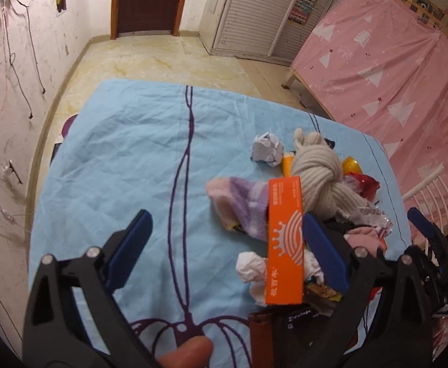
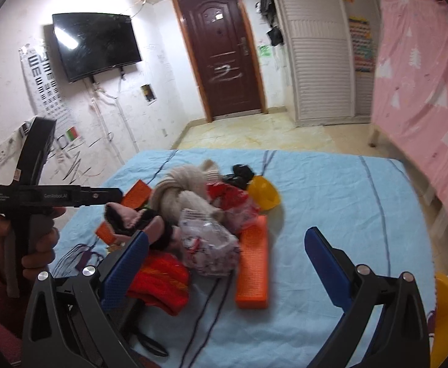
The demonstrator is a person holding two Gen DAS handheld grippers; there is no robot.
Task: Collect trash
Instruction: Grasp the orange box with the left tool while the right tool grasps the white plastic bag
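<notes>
A heap of trash and clothes lies on the light blue sheet (image 1: pixel 138 141). In the left wrist view my left gripper (image 1: pixel 228 247) is open above the heap's near edge. An orange box (image 1: pixel 285 245) sits between its fingers, close to the right one and not touching either. White tissue (image 1: pixel 248 268) lies beside the box, and crumpled paper (image 1: pixel 267 150) farther back. My right gripper (image 2: pixel 228 262) is open too, over a clear plastic wrapper (image 2: pixel 208 245) and a long orange box (image 2: pixel 253 263). A red wrapper (image 2: pixel 230 196) is tucked into the heap.
A knotted beige scarf (image 1: pixel 316 178), a pink-purple sock (image 1: pixel 242 205), a red knit piece (image 2: pixel 159 282) and a yellow bowl (image 2: pixel 262 194) are mixed into the heap. A pink curtain (image 1: pixel 392 70) hangs at the right. A hand (image 2: pixel 37 251) holds the left gripper's handle.
</notes>
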